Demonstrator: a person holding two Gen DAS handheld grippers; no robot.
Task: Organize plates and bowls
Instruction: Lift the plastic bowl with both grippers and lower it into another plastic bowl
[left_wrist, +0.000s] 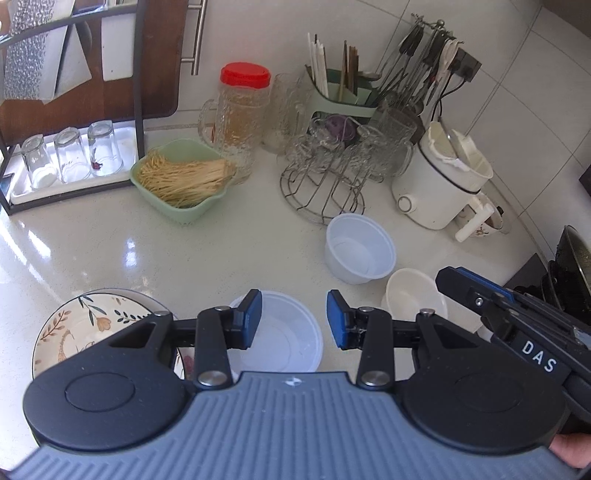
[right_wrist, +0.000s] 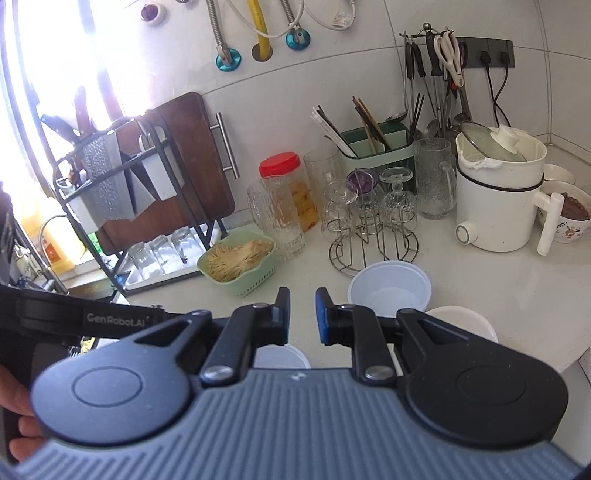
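In the left wrist view my left gripper (left_wrist: 294, 319) is open and empty, hanging above a translucent plastic bowl (left_wrist: 291, 347) on the white counter. A floral plate (left_wrist: 70, 328) lies to its left, partly hidden by the gripper body. Further back stand a white plastic bowl (left_wrist: 360, 247) and a cream bowl (left_wrist: 413, 295). My right gripper (left_wrist: 448, 277) comes in from the right beside the cream bowl. In the right wrist view the right gripper (right_wrist: 302, 314) holds nothing, its jaws a narrow gap apart, with the white plastic bowl (right_wrist: 388, 288) and cream bowl (right_wrist: 465, 321) just to its right.
A green basket of pale sticks (left_wrist: 184, 177), a red-lidded jar (left_wrist: 243, 107), a wire rack of glasses (left_wrist: 321, 184) and a white electric pot (left_wrist: 439, 184) line the back. A tray of upturned glasses (left_wrist: 70, 158) sits left. Dark pans (left_wrist: 572, 277) stand at the right edge.
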